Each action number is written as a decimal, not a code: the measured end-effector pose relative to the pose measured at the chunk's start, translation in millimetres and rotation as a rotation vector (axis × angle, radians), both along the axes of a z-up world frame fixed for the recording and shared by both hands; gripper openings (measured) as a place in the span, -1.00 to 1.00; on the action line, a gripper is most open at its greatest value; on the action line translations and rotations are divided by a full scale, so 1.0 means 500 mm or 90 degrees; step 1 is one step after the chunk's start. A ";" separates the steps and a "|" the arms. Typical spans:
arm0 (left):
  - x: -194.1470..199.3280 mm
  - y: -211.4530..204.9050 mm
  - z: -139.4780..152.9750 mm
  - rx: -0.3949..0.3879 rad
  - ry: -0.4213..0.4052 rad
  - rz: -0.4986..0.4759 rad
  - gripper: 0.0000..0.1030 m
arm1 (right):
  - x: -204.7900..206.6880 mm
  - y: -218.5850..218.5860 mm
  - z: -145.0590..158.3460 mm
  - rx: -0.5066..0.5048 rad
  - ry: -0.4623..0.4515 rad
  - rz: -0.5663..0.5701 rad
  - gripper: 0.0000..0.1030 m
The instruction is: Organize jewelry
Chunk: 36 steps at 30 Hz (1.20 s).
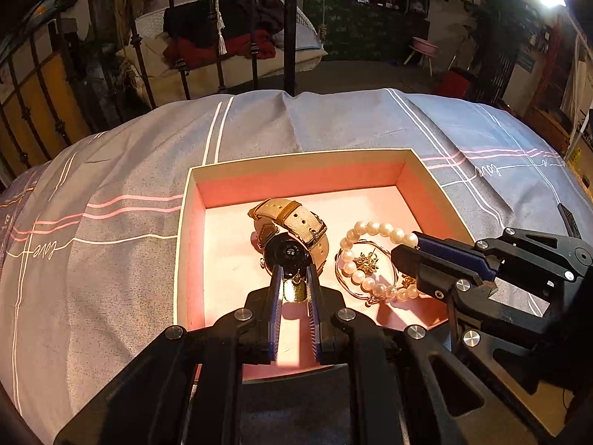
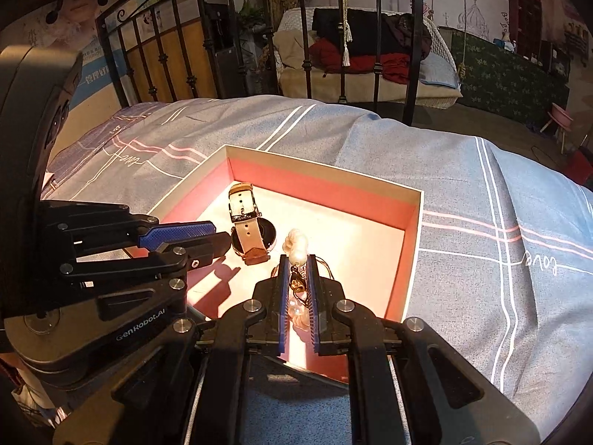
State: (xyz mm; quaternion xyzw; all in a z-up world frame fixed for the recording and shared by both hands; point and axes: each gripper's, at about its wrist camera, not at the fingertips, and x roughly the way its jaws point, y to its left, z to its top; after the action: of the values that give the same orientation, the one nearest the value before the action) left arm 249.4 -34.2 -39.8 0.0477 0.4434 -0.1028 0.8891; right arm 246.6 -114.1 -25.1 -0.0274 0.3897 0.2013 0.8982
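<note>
the landmark here is the pink-lined box point(image 1: 415, 170), sitting open on the grey striped bedcover point(image 1: 129, 155). all the jewelry in view lies inside it.

near the box's middle rests a watch point(image 1: 292, 237) with a beige strap, on its side, dark case back turned up. toward the box's right wall lies a pearl bracelet point(image 1: 367, 259), looped over a thin gold bangle point(image 1: 343, 282), with a small gold flower piece point(image 1: 367, 262) inside the loop.

the left gripper point(image 1: 294, 285) is over the box's near edge, its jaws drawn close together on a small gold earring or charm point(image 1: 292, 289), which sits just in front of the watch. whether the piece is lifted or touching the box floor cannot be told.

the right gripper point(image 2: 298, 282) is in from the box's right near corner, jaws narrowed around the pearl bracelet point(image 2: 296, 248), with a small gold dangling piece point(image 2: 297, 283) between the pads. the grip looks closed on them, though contact is partly hidden.

judgement: the step in hand is placing or arranging items in the box, both tools engaged at once. the next move calls for easing each piece down onto free floor of the box, apart from its neighbours, then opening the jaws without snagging the bangle or dragging the pearls.
</note>
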 end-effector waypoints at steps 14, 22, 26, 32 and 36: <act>0.006 0.006 -0.014 0.025 0.006 0.016 -0.75 | -0.011 -0.004 -0.004 -0.041 -0.001 -0.012 -0.80; -0.055 0.027 0.053 0.000 -0.055 0.022 -0.25 | -0.074 -0.021 0.042 -0.072 -0.067 -0.026 0.29; -0.133 0.034 0.073 -0.021 -0.087 0.010 -0.04 | -0.152 -0.052 0.066 -0.039 -0.090 -0.025 0.29; -0.241 0.015 0.014 -0.057 -0.051 -0.011 0.02 | -0.262 -0.088 0.013 -0.033 -0.048 -0.039 0.29; -0.289 -0.008 -0.015 -0.061 -0.038 -0.028 0.02 | -0.304 -0.091 -0.027 -0.062 -0.020 -0.031 0.29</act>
State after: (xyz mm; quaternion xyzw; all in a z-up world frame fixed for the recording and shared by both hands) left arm 105.1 -38.3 -47.1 0.0179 0.4098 -0.1416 0.9010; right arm 94.7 -159.7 -38.8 -0.0651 0.3852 0.1596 0.9066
